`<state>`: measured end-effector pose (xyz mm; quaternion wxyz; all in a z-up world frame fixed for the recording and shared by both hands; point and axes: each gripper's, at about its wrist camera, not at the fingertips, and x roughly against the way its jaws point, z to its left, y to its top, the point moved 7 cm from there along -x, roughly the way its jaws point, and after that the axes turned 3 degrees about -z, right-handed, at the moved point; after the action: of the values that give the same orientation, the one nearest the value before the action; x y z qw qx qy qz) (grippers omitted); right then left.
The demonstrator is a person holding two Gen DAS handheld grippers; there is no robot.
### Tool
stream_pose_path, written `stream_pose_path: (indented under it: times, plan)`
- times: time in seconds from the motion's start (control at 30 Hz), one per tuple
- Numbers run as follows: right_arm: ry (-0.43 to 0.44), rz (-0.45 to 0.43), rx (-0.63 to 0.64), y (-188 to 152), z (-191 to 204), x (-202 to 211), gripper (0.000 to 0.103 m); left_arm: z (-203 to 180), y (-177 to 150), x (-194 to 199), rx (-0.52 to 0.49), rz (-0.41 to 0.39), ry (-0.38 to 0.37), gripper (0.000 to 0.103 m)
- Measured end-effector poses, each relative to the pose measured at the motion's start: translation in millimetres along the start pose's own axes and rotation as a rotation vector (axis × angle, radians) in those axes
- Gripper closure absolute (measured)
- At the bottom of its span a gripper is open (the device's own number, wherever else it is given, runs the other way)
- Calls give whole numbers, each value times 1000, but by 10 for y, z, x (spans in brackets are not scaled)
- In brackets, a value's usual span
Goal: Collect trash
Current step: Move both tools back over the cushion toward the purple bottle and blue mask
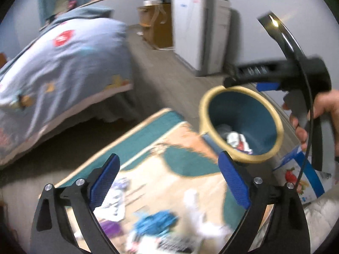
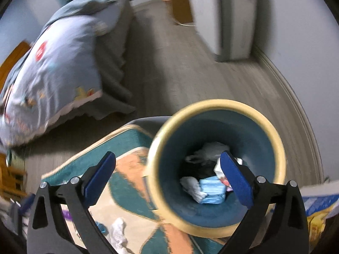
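A teal trash bin [image 1: 262, 124] with a cream rim stands on a patterned rug [image 1: 148, 148]; in the right wrist view the bin [image 2: 250, 139] holds crumpled white paper, a blue packet [image 2: 211, 192] and other wrappers. My left gripper [image 1: 167, 180] is open and empty above loose trash on the rug: a blue wrapper [image 1: 156, 224], white crumpled paper [image 1: 199, 216], a purple piece [image 1: 112, 226]. My right gripper [image 2: 168, 172] is open and empty, hovering over the bin's mouth. It also shows in the left wrist view [image 1: 275, 74], held by a hand.
A bed with a blue quilt [image 1: 63, 63] fills the left. A white appliance [image 1: 199, 31] and a wooden stool [image 1: 154, 23] stand by the far wall. A printed blue box [image 1: 300, 177] lies right of the bin. Grey wooden floor [image 2: 180, 74] lies between.
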<state>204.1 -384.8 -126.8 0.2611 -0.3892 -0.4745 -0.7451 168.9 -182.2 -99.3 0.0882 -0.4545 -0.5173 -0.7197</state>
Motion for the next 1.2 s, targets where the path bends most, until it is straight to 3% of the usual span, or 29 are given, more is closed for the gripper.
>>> stream_pose_path:
  times: [0.17,0.3,0.43,0.67,0.83,0.97,1.2]
  plan:
    - [43,-1,119,-80,511,-12,6,727,-276,285,72,6,111,8]
    - [73,54,178,-253,800,-108,6,1130,-571,173,189,74,107,8]
    - [89,98,240,-424,1048,-179,6,1374,-910,-9,158,156,146,8]
    - [110,170,339,-733,1355,-277,6,1543,-1409,-248,171,271,137,8]
    - [118,228,444,-943,1482,-346,6,1454,-1534,-315,117,293,118,8]
    - [120,248,450,-1004,1455,-360,6,1386,-1593,-392,86,311,99,8]
    - [202,318,487,-1212,1581,-372,6,1306,-1747,-526,25,377,103,11]
